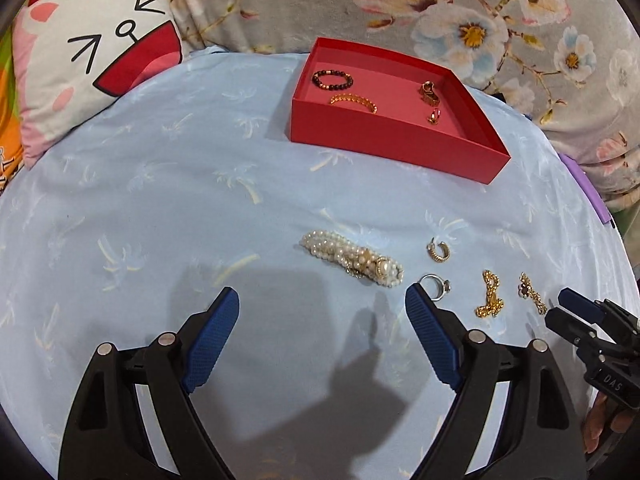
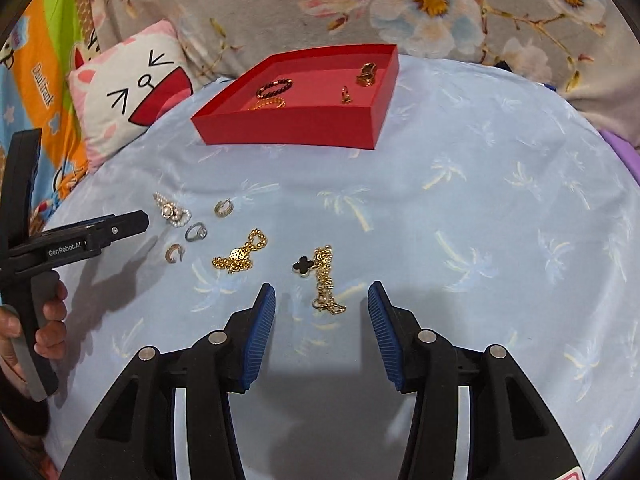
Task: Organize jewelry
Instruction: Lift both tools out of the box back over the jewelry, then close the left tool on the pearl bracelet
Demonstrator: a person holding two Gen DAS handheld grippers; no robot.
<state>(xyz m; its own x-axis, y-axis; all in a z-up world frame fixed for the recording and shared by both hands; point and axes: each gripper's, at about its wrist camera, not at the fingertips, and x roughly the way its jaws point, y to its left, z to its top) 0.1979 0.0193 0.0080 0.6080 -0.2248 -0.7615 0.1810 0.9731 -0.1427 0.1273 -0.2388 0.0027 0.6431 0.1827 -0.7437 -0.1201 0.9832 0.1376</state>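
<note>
Left hand-held gripper (image 1: 322, 304), marked "GenRobot.AI": jaws wide, empty, near pearl bracelet (image 1: 352, 258). Right hand-held gripper (image 2: 322, 300): jaws wide, empty, straddling gold clover chain (image 2: 322, 276). Red box (image 2: 288, 124) beyond.

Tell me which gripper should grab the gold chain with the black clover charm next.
The right gripper: it is open, with the clover chain lying just ahead between its fingers. The left gripper, also open, sits nearer the pearl bracelet and silver ring.

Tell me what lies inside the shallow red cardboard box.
The shallow red cardboard box holds a dark beaded bracelet, gold chain bracelet, gold clasp piece and small gold earring. Its near wall hides the floor behind.
</note>
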